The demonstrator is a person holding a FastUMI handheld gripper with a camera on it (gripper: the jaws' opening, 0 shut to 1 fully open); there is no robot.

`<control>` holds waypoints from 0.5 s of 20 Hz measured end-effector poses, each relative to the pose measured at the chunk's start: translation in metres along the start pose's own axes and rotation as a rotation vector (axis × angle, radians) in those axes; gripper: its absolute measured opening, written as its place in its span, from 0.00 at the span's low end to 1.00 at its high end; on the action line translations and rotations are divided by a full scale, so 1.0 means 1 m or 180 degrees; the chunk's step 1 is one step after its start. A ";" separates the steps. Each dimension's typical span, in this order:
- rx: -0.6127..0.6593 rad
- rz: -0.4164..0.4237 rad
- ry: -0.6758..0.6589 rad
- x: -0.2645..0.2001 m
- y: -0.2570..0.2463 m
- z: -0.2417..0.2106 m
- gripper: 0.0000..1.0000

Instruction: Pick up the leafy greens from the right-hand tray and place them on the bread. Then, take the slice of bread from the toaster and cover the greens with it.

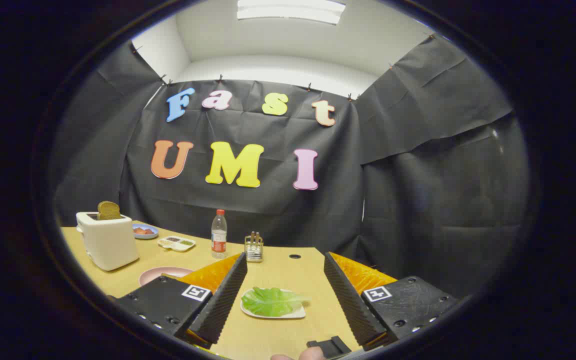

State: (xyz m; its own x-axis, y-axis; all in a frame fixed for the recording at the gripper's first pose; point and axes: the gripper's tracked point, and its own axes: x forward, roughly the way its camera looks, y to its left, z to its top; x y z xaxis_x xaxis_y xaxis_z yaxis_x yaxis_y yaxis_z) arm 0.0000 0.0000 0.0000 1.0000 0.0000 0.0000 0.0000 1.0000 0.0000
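A green lettuce leaf (270,301) lies on a small white tray (293,315) on the wooden table, between my two fingers and a little below them. My gripper (285,262) is open wide and holds nothing. Far off to the left stands a white toaster (108,241) with a brown slice of bread (108,210) sticking up out of its slot. A pink plate (160,274) lies in front of the toaster, partly hidden behind my left finger; what is on it I cannot tell.
At the back of the table are a blue dish (145,231), a divided white tray (176,243), a clear bottle with a red cap (219,234) and a small metal rack (254,248). The table's far edge (313,248) runs just beyond the rack. Black cloth walls enclose the booth.
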 end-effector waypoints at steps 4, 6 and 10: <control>-0.0009 -0.0003 -0.0026 -0.001 0.001 0.005 0.95; -0.0004 0.0000 -0.0009 -0.001 0.002 0.006 0.95; 0.0079 0.0078 0.0031 0.000 0.008 0.009 0.95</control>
State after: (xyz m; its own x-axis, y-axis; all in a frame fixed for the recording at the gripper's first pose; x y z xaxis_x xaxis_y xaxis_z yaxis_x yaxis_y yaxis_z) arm -0.0001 0.0081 0.0087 0.9997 0.0247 -0.0095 -0.0245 0.9994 0.0250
